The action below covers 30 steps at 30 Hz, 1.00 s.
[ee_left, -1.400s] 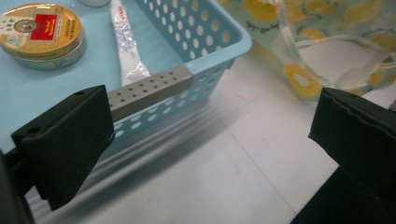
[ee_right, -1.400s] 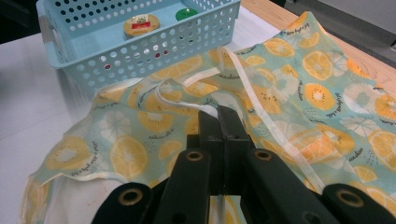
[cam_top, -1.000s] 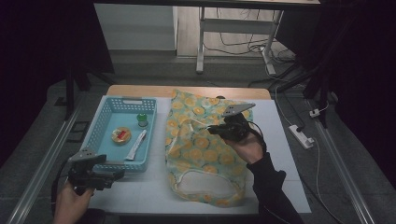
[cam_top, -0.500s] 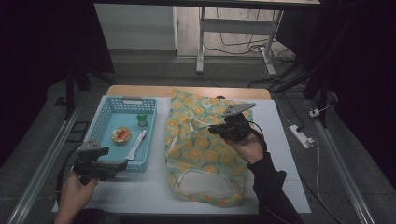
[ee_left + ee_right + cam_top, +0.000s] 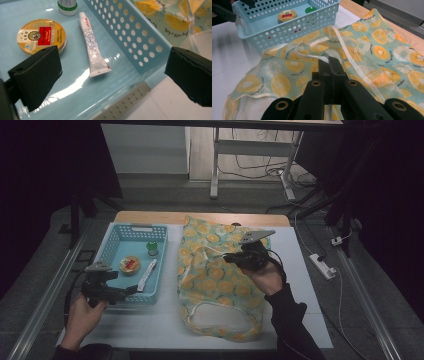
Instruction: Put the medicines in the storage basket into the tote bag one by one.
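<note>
A light-blue perforated basket (image 5: 111, 246) stands at the table's left. It holds a round gold tin (image 5: 131, 265), a white tube (image 5: 147, 274) and a green-capped bottle (image 5: 152, 248). My left gripper (image 5: 131, 290) hovers at the basket's front edge, open wide; its view looks over the tube (image 5: 92, 47) and tin (image 5: 41, 36), with nothing between its jaws. A citrus-print cloth bag (image 5: 215, 285) lies flat in the middle. My right gripper (image 5: 228, 257) rests on the bag, shut on its white strap (image 5: 312, 55), which is lifted slightly off the cloth.
The basket's perforated wall (image 5: 130, 30) runs between the left gripper and the bag (image 5: 175, 17). A white power strip (image 5: 321, 266) lies off the table's right side. A wooden strip (image 5: 150, 216) edges the table's back. Bare white tabletop (image 5: 150, 327) lies in front of the basket.
My left gripper has moved forward and to the right, up to the basket's front edge. The right gripper and the bag have stayed put.
</note>
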Motion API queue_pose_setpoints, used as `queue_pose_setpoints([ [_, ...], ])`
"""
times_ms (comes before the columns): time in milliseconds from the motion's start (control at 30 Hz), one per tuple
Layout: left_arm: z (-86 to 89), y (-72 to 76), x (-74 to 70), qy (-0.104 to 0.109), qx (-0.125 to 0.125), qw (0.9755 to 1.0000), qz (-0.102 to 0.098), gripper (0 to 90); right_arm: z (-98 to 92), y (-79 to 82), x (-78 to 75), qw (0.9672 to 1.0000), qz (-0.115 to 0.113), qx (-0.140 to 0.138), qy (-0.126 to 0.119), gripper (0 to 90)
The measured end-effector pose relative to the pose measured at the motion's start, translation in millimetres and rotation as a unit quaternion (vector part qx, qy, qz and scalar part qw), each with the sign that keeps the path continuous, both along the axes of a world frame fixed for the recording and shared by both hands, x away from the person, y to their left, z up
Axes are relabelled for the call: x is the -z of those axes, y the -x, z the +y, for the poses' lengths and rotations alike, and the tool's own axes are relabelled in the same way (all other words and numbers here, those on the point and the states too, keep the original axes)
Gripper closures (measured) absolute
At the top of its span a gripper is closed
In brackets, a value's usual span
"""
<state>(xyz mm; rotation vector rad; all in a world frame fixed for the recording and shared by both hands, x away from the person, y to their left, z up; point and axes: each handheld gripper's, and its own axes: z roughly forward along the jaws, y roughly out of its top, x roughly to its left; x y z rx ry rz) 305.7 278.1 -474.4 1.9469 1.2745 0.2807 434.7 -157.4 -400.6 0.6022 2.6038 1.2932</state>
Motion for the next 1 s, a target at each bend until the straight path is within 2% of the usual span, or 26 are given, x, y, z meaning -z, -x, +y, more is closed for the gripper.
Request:
queue_pose_setpoints([
  [100, 0.5, -6.1, -1.1, -0.007, -0.004, 1.0000, 0.003, 0.0, 0.2, -0.3, 0.3, 1.0000, 0.001, -0.001, 0.000, 90.0],
  [267, 3.0, -17.2, -3.9, -0.004, -0.012, 0.9999, 0.006, 0.0, 0.6, 0.2, -0.4, 1.0000, 0.000, -0.002, -0.002, 90.0],
  [400, 2.7, -26.6, -4.0, -0.015, -0.021, 0.9996, 0.007, 0.0, 0.7, 0.4, -0.7, 1.0000, 0.000, -0.003, -0.002, 90.0],
  [567, 2.4, -41.5, -1.3, -0.027, -0.029, 0.9990, 0.018, 0.0, 0.4, -0.1, -0.4, 1.0000, -0.001, -0.003, -0.002, 90.0],
  [667, 1.9, -51.0, -0.9, -0.049, -0.040, 0.9976, 0.028, 0.0, -0.3, -0.3, -0.8, 1.0000, 0.000, -0.002, -0.003, 90.0],
  [733, 2.1, -55.7, -1.6, -0.056, -0.046, 0.9970, 0.026, 0.0, -0.8, -0.5, -1.0, 1.0000, -0.001, -0.001, -0.003, 90.0],
  [800, 2.3, -61.2, -1.3, -0.063, -0.052, 0.9960, 0.034, 0.0, -1.1, -0.6, -1.2, 1.0000, -0.001, -0.002, -0.003, 90.0],
  [867, 2.2, -66.7, -0.6, -0.068, -0.052, 0.9955, 0.040, 0.0, -0.9, -0.5, -1.2, 1.0000, -0.001, -0.002, -0.002, 90.0],
  [933, 2.7, -72.1, -1.4, -0.072, -0.051, 0.9947, 0.053, 0.0, -0.5, -0.2, -1.1, 1.0000, -0.002, -0.002, -0.002, 90.0],
  [1000, 3.4, -75.7, -3.2, -0.068, -0.049, 0.9953, 0.049, 0.0, -0.2, -0.2, -1.0, 1.0000, -0.001, -0.003, -0.002, 90.0],
])
